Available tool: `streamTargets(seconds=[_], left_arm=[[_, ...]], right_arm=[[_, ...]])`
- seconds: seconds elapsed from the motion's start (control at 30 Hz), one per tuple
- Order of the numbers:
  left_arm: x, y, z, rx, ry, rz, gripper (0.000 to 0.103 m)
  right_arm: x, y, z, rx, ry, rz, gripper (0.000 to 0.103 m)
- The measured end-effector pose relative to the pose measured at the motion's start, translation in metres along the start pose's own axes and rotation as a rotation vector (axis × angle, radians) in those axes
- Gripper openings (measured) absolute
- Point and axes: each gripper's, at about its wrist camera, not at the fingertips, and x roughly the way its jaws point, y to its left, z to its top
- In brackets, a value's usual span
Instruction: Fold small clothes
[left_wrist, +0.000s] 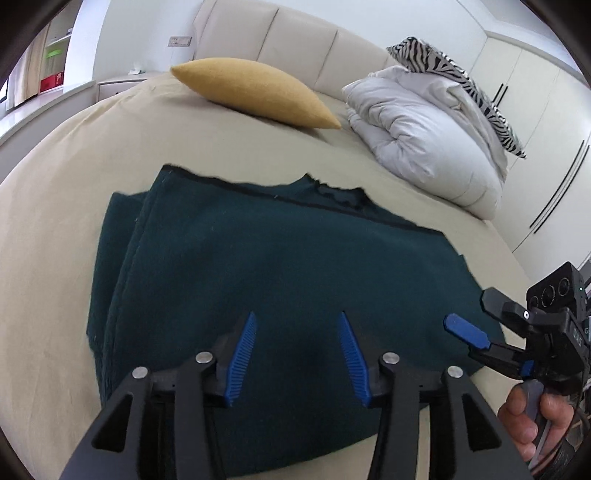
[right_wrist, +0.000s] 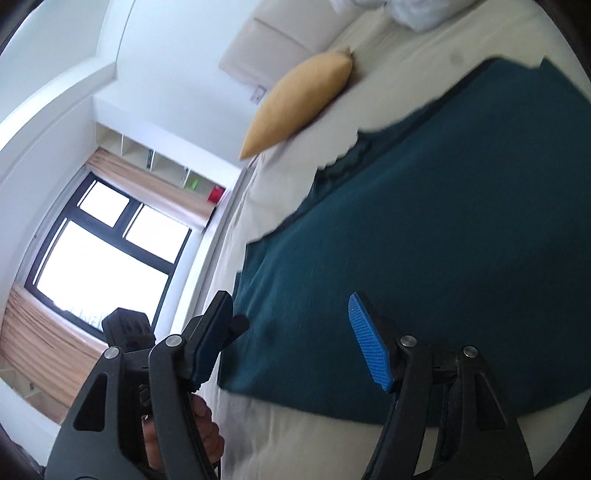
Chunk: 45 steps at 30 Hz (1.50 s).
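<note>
A dark teal garment (left_wrist: 266, 266) lies folded flat on the beige bed sheet (left_wrist: 55, 206), with a doubled layer along its left side. My left gripper (left_wrist: 297, 321) is open and empty, just above the garment's near part. My right gripper (left_wrist: 467, 314) shows at the garment's right edge, open, held by a hand. In the right wrist view the garment (right_wrist: 424, 229) fills the middle and right, and my right gripper (right_wrist: 291, 310) is open and empty over its near corner. The left gripper's body (right_wrist: 127, 328) shows at lower left.
A mustard pillow (left_wrist: 255, 92) lies at the head of the bed. A white folded duvet (left_wrist: 424, 136) with a zebra-print cushion (left_wrist: 458, 77) sits at the back right. A padded headboard (left_wrist: 303, 40), white wardrobes (left_wrist: 546, 122) and a window (right_wrist: 99, 254) surround the bed.
</note>
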Motion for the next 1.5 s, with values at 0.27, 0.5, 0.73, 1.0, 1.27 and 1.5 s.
streamTargets(seconds=[0.27, 0.5, 0.73, 1.0, 1.27, 1.5], left_arm=[[-0.004, 0.036, -0.016, -0.058, 0.032, 0.016, 0.035], [-0.007, 0.036, -0.022, -0.042, 0.022, 0.025, 0.035], [-0.007, 0.037, -0.025, -0.036, 0.019, 0.020, 0.035], [-0.007, 0.038, -0.028, -0.031, 0.020, 0.013, 0.035], [-0.010, 0.045, -0.030, -0.051, 0.017, -0.032, 0.035], [-0.057, 0.069, -0.030, -0.185, -0.070, -0.044, 0.055]], right_arm=[[-0.023, -0.046, -0.010, 0.134, -0.067, -0.009, 0.060], [-0.115, -0.093, 0.003, 0.265, -0.307, -0.153, 0.060], [-0.183, -0.090, -0.011, 0.303, -0.408, -0.199, 0.064], [-0.047, 0.007, -0.033, 0.157, -0.043, -0.030, 0.064], [0.019, 0.001, -0.057, 0.145, 0.120, -0.018, 0.057], [-0.081, -0.049, -0.017, 0.235, -0.183, -0.182, 0.061]])
